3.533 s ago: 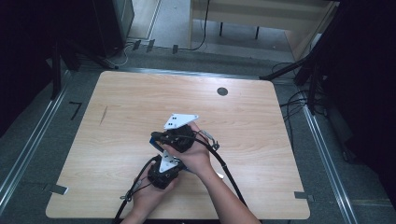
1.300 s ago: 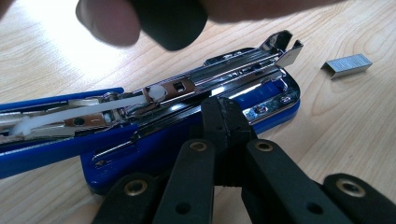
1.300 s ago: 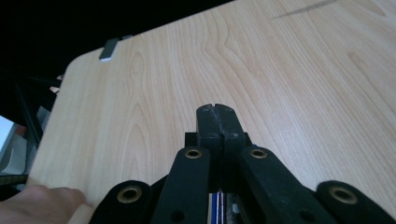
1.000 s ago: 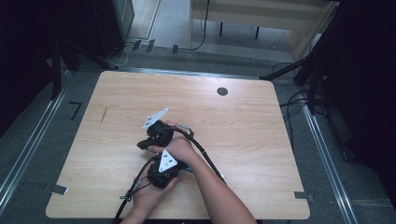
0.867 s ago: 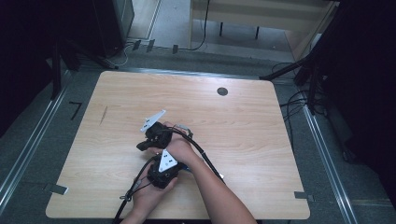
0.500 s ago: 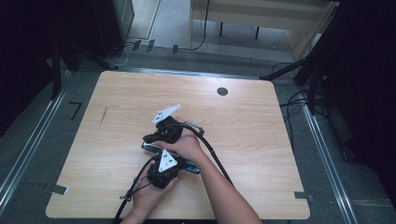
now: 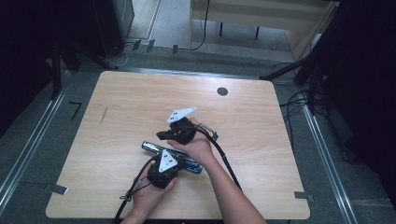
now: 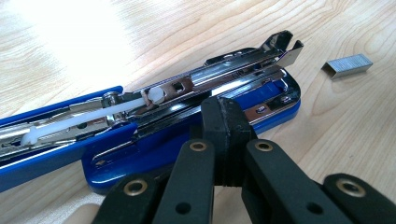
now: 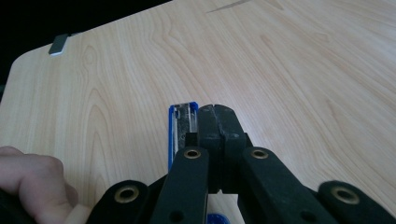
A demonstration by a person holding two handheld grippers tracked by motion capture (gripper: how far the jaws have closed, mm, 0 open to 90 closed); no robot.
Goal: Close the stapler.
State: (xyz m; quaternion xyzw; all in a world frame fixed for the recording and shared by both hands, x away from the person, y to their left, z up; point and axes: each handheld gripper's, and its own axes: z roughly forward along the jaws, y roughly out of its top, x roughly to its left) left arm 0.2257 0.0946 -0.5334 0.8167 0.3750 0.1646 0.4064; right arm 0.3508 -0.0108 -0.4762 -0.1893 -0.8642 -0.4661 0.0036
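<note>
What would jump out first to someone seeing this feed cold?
The blue stapler, swung open flat near the table's front edge, its chrome magazine bared. A strip of staples lies loose on the wood beside its tip. Both grippers crowd it with shut jaws: the left gripper against its base, the right gripper above its other end.

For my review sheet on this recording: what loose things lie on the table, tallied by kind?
Stapler, blue, lying opened out: 1
Strip of staples, beside the stapler on the table: 1
Total: 2
</note>
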